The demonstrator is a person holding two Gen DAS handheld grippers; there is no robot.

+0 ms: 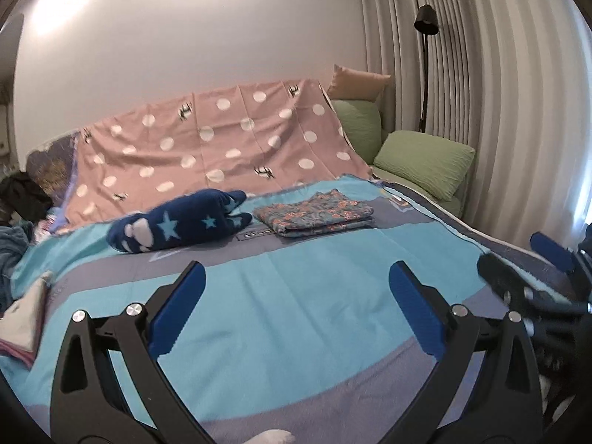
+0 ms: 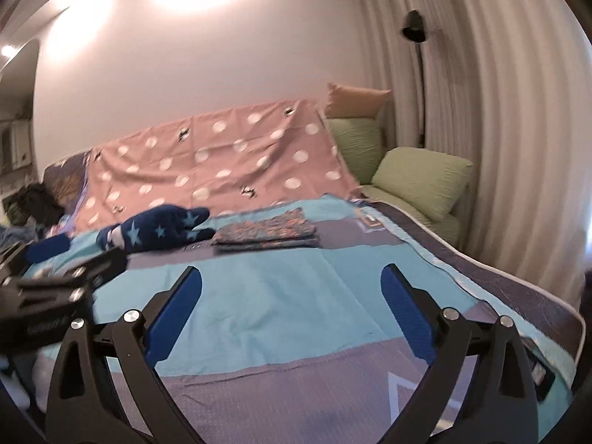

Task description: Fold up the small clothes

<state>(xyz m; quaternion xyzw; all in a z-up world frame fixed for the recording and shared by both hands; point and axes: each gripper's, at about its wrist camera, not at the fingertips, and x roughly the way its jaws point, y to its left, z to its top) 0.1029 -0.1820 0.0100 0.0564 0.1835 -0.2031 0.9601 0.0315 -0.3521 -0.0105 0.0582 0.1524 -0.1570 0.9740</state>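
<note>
Both claws were held wide open with nothing between the blue pads: the left gripper [image 1: 296,307] and the right gripper [image 2: 292,310] were seen above the bed cover [image 1: 303,296], apart from it. No box or basket could be seen, so nothing was kept inside anything. Far back on the blue and purple cover, a folded flowery cloth [image 1: 314,212] was laid flat in a neat pile. Just beside it, on its left, a dark blue cloth with stars [image 1: 177,225] was left in a soft lump, not folded. A pink cloth with white dots [image 1: 222,148] was draped behind them, up against the white wall [image 1: 185,44]. Green cushions [image 1: 425,162] and a tan pillow [image 1: 357,83] were piled in the corner by the pale curtains [image 1: 481,92]. A black lamp [image 1: 425,18] was stood in front of the curtains. More clothes were heaped at the far left, too blurred to be told apart.
</note>
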